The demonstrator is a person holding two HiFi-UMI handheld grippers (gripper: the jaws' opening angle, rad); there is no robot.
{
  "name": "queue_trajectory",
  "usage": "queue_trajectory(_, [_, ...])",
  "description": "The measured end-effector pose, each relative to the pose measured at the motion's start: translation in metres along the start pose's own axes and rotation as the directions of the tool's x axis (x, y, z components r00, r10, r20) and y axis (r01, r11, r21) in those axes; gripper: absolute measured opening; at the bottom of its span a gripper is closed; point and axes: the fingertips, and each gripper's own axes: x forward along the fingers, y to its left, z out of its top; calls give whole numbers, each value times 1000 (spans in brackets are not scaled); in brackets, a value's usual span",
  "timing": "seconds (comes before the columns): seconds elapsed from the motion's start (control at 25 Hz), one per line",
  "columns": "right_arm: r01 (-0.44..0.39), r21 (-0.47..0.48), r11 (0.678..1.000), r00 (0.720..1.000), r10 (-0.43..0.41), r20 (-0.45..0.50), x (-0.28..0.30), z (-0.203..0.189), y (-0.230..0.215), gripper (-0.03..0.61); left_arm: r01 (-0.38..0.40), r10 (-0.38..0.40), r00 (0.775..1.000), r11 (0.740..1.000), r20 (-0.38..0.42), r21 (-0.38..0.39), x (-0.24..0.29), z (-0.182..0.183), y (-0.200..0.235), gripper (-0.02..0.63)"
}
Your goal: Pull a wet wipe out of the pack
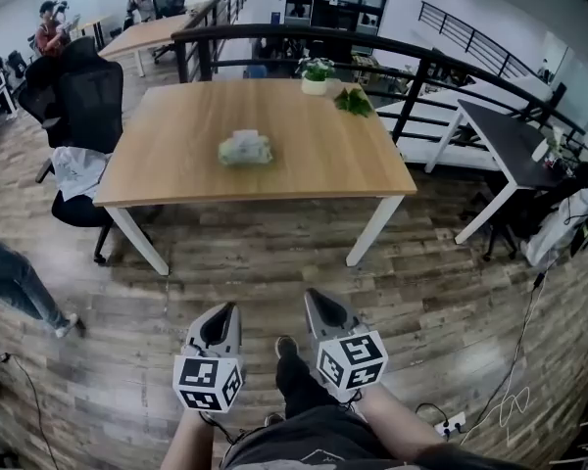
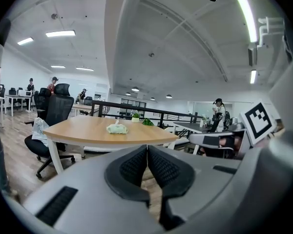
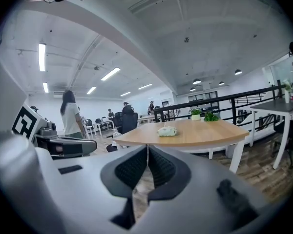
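A pale green wet wipe pack (image 1: 245,149) lies near the middle of a wooden table (image 1: 176,174), some way ahead of me. The left gripper view shows the pack (image 2: 116,128) far off on the tabletop, and so does the right gripper view, where the pack (image 3: 166,131) is equally small. My left gripper (image 1: 221,313) and right gripper (image 1: 319,305) are held side by side over the floor, well short of the table. Both are shut with nothing between the jaws.
A small potted plant (image 1: 316,74) and a loose green sprig (image 1: 354,101) sit at the table's far edge. A black office chair (image 1: 83,116) with a white cloth stands at its left. A dark desk (image 1: 514,145) is at the right, a railing (image 1: 304,42) behind. People stand around.
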Motion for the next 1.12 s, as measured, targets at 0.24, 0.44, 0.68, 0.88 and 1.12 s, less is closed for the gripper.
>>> queue_trajectory(0.24, [-9, 7, 1000, 1000, 9, -7, 44, 9, -25, 25, -12, 12, 1000, 1000, -8, -11, 46, 11, 22, 15])
queue_trajectory(0.44, [-5, 25, 1000, 1000, 5, -10, 76, 18, -51, 25, -14, 14, 1000, 1000, -14, -12, 85, 23, 35, 15])
queue_trajectory(0.68, [-26, 16, 1000, 999, 27, -22, 119, 33, -75, 25, -21, 21, 999, 1000, -24, -12, 130, 38, 48, 15])
queue_trajectory(0.88, [-50, 7, 999, 998, 50, -34, 156, 50, -98, 25, -46, 45, 998, 999, -35, -26, 167, 53, 62, 15])
queue_trajectory(1.12, [-122, -10, 992, 991, 122, -48, 203, 69, -120, 25, -79, 78, 996, 996, -42, -35, 211, 72, 76, 15])
